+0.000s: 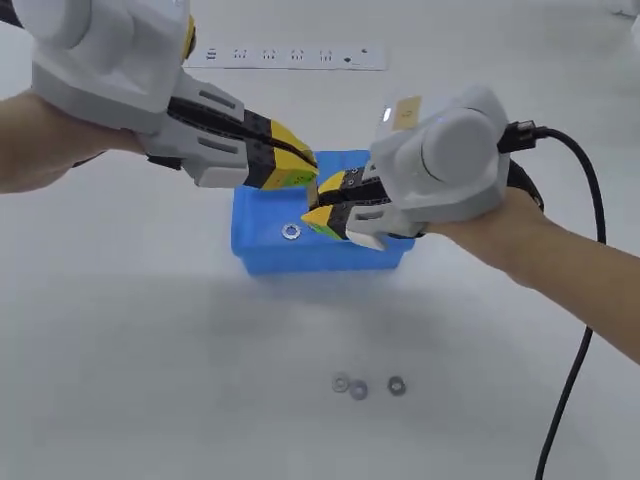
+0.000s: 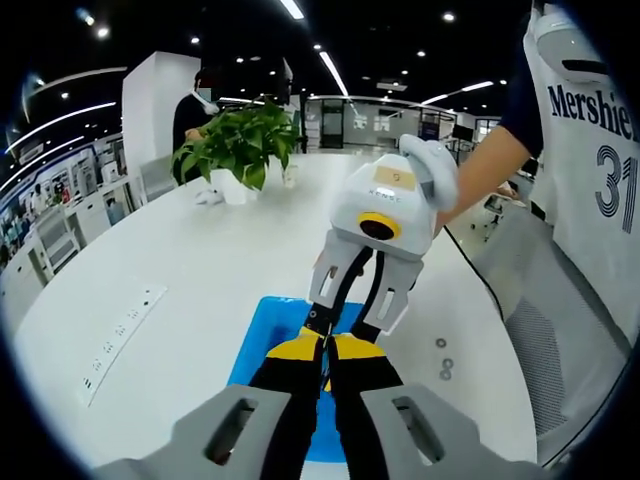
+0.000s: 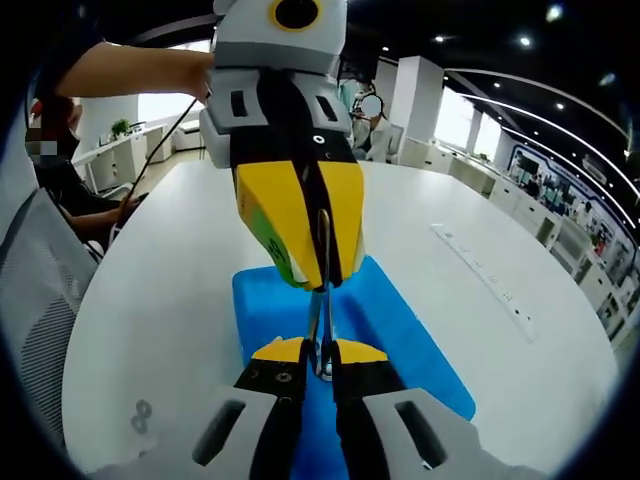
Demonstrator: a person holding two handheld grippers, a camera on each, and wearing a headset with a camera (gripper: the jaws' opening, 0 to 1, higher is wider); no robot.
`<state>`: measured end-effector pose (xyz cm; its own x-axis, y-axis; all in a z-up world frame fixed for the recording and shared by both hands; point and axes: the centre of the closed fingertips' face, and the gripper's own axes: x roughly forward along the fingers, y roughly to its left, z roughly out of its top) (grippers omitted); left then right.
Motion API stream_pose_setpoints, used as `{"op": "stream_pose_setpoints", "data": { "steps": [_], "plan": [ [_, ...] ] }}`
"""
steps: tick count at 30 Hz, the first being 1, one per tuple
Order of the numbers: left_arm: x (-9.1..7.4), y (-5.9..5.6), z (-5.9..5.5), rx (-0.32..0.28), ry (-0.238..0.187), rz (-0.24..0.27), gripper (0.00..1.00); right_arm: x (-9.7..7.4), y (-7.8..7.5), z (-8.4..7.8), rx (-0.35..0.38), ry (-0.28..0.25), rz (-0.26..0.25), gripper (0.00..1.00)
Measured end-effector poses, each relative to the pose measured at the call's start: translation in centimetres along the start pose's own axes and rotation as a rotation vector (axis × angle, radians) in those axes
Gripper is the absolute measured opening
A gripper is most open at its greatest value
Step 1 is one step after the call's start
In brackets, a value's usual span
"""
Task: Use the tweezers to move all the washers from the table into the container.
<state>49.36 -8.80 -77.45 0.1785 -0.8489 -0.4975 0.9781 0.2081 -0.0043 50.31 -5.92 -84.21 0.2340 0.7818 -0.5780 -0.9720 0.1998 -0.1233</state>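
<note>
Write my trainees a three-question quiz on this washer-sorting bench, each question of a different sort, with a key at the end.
1. Count: how many washers lie on the table outside the blue container?
2. True or false: the container holds no washer.
3. Choose: where are the tweezers? A. Gripped by both grippers over the container. B. Lying on the table. C. Lying in the container.
Key: 1. Three. 2. False: one washer lies inside. 3. A: the left gripper and the right gripper are both shut on them.
</note>
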Motion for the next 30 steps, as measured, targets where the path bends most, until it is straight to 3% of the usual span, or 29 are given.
{"op": "stream_pose_setpoints", "data": {
  "steps": [11, 21, 30],
  "plan": [
    [0.1, 0.1, -0.2, -0.002, 0.014, 0.000, 0.06, -0.3, 0.2, -0.1, -0.005, 0.015, -0.018, 0.12],
    [-0.8, -0.8, 1.7, 0.045, -0.003, 0.003, 0.06, -1.6, 0.4, 1.2, -0.029, -0.017, -0.037, 0.12],
    [-1.8, -3.0, 3.5, 0.087, -0.009, -0.005, 0.06, -3.6, 1.9, 2.8, -0.047, -0.050, -0.042, 0.12]
  ]
}}
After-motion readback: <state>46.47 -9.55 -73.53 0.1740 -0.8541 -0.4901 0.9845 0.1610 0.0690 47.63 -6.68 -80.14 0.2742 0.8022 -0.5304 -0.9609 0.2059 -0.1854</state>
